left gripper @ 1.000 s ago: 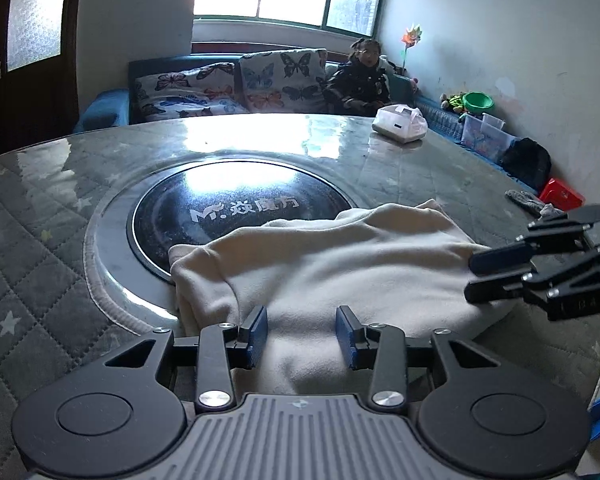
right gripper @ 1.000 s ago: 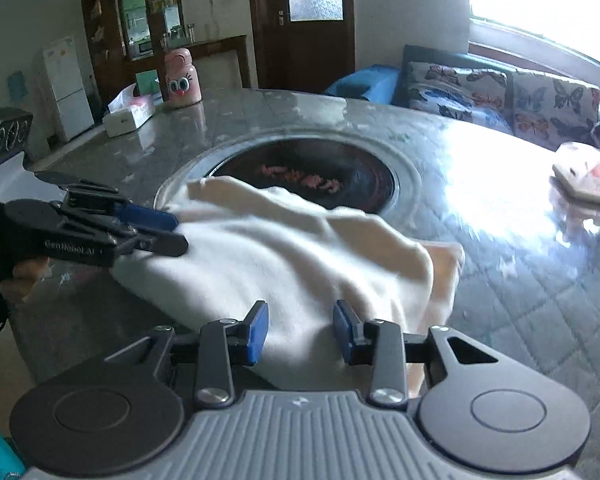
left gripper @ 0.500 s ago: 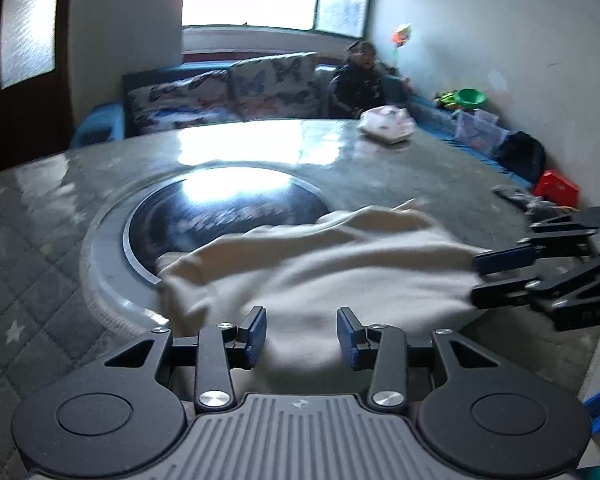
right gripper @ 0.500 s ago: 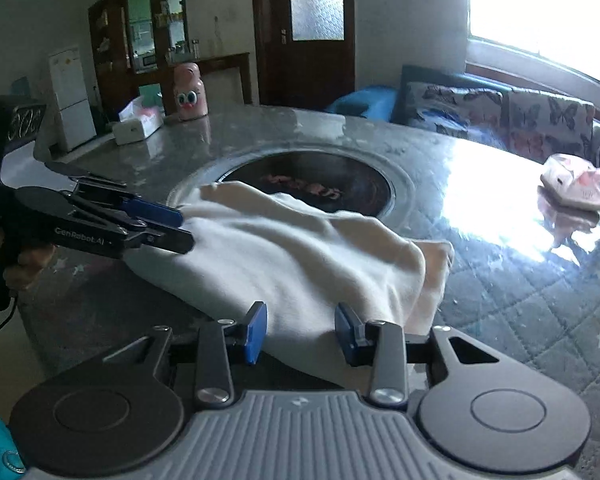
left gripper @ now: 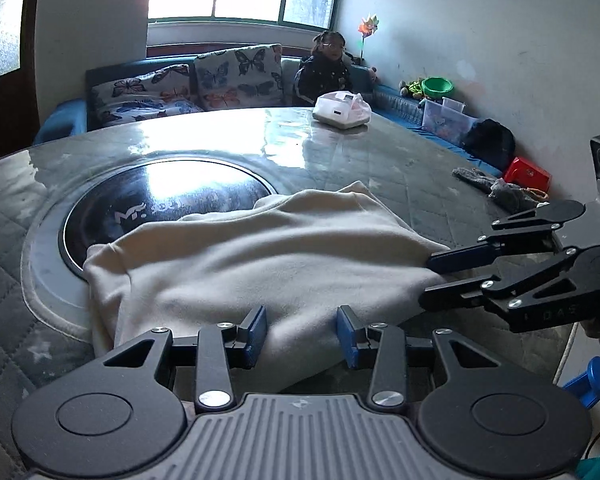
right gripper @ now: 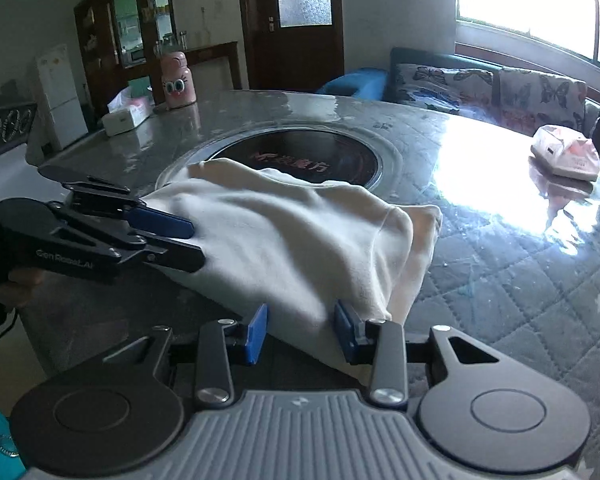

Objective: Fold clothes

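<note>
Cream garment (left gripper: 260, 264) lies rumpled on table (left gripper: 380, 160); both grippers' jaws released.

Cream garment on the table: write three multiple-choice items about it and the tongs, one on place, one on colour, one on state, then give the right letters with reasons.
1. Where does the far edge of the cream fleece garment lie?
A. Over the black round hotplate set in the grey quilted table
B. On the butterfly-print sofa
C. On the floor

2. What colour are the pads of the left tongs?
A. Red
B. Blue
C. White

3. How do the right tongs stand?
A. Shut flat with nothing between
B. Out of view
C. Open, with the garment's near edge between the pads

Answers: 1 A, the cloth overlaps the hotplate's rim in both views. 2 B, both pads show blue. 3 C, a clear gap separates the pads, with cloth lying in it.
</note>
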A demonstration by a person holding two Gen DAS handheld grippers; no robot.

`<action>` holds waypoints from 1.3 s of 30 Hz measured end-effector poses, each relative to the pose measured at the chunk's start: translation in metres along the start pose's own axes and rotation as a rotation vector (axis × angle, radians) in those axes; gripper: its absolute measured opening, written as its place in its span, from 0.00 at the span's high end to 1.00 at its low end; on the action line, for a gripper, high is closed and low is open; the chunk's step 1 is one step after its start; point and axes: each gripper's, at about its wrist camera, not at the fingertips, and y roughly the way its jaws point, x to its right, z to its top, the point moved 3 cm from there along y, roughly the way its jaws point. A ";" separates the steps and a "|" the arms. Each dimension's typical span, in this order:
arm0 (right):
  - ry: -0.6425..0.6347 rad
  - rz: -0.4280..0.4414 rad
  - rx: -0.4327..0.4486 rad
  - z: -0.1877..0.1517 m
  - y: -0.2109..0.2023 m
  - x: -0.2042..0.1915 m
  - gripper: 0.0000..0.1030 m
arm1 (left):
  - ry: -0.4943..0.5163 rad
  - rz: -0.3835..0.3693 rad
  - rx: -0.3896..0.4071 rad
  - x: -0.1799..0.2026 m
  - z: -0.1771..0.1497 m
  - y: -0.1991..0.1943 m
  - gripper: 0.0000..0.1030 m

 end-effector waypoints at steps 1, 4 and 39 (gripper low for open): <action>0.005 0.007 0.004 0.003 -0.003 0.000 0.64 | 0.002 -0.002 0.000 0.000 0.000 0.000 0.59; 0.028 -0.008 0.030 0.015 -0.005 0.012 0.64 | 0.006 -0.004 0.000 -0.001 0.000 0.001 0.59; -0.028 0.003 0.049 0.046 0.027 -0.001 0.75 | -0.035 0.057 0.027 -0.011 0.005 -0.022 0.40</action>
